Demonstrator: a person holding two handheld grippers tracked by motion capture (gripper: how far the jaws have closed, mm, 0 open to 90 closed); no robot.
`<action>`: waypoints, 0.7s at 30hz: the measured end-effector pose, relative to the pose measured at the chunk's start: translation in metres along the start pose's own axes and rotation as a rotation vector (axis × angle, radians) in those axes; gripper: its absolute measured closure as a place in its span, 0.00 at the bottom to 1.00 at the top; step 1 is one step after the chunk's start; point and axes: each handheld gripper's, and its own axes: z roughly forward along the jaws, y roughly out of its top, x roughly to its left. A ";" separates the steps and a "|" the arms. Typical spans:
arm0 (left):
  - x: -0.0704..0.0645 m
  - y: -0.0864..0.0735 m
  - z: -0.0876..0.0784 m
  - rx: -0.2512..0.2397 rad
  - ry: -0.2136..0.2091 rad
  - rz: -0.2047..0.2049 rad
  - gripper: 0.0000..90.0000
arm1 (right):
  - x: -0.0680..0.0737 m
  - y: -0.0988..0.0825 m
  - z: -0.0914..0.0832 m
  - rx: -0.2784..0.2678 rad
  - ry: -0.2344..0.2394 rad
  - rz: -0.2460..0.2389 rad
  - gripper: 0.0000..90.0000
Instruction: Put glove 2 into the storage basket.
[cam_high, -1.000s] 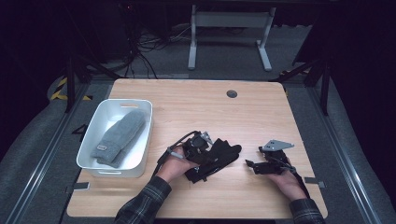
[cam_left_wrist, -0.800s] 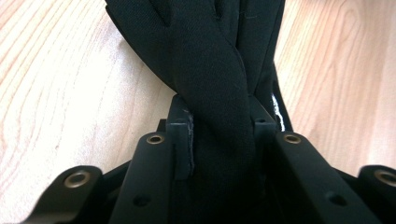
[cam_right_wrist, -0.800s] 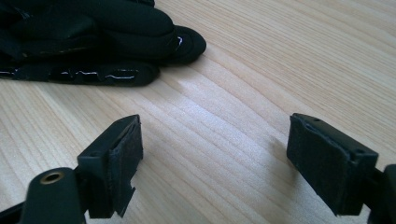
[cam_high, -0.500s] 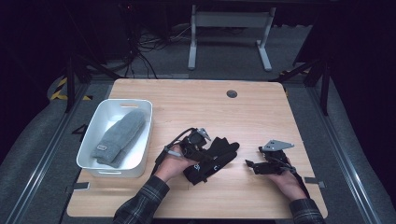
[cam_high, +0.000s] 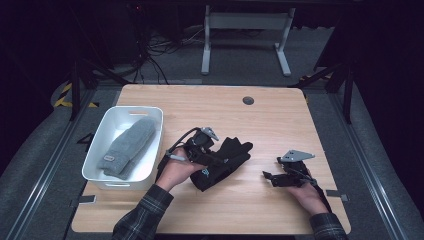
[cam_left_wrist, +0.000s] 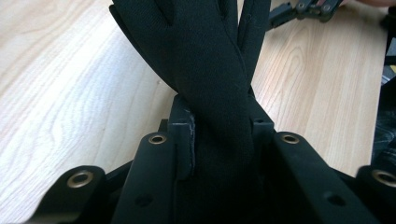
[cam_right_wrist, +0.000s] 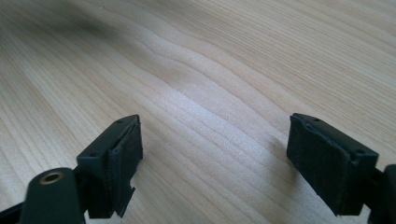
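A black glove (cam_high: 227, 161) lies in the middle of the wooden table (cam_high: 260, 130), fingers pointing to the far right. My left gripper (cam_high: 215, 156) is shut on its cuff end, and its jaws have just been closing on it. In the left gripper view the black fabric (cam_left_wrist: 205, 60) is pinched between both pads (cam_left_wrist: 184, 140) and hangs forward, partly off the wood. My right gripper (cam_high: 268, 177) rests low on the table to the right, apart from the glove. Its jaws stand open (cam_right_wrist: 215, 154) over bare wood, with nothing between them.
A white bin (cam_high: 156, 120) stands at the table's left with a grey knitted mitten (cam_high: 127, 147) inside. A round cable hole (cam_high: 248, 100) sits near the far edge. The right gripper's tips (cam_left_wrist: 303, 7) show beyond the glove in the left gripper view.
My left hand has risen a little with the glove's cuff end, and the glove has shifted slightly on the table. The right hand has kept still.
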 end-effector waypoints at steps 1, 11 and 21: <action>0.000 0.001 -0.002 -0.008 0.003 0.001 0.80 | 0.000 0.000 0.000 0.000 0.000 0.000 0.21; 0.003 0.002 -0.033 -0.029 0.020 -0.024 0.80 | 0.000 0.000 0.000 0.000 0.000 0.001 0.21; 0.011 -0.003 -0.062 -0.038 0.061 -0.047 0.80 | 0.000 0.000 0.000 -0.001 0.000 0.001 0.21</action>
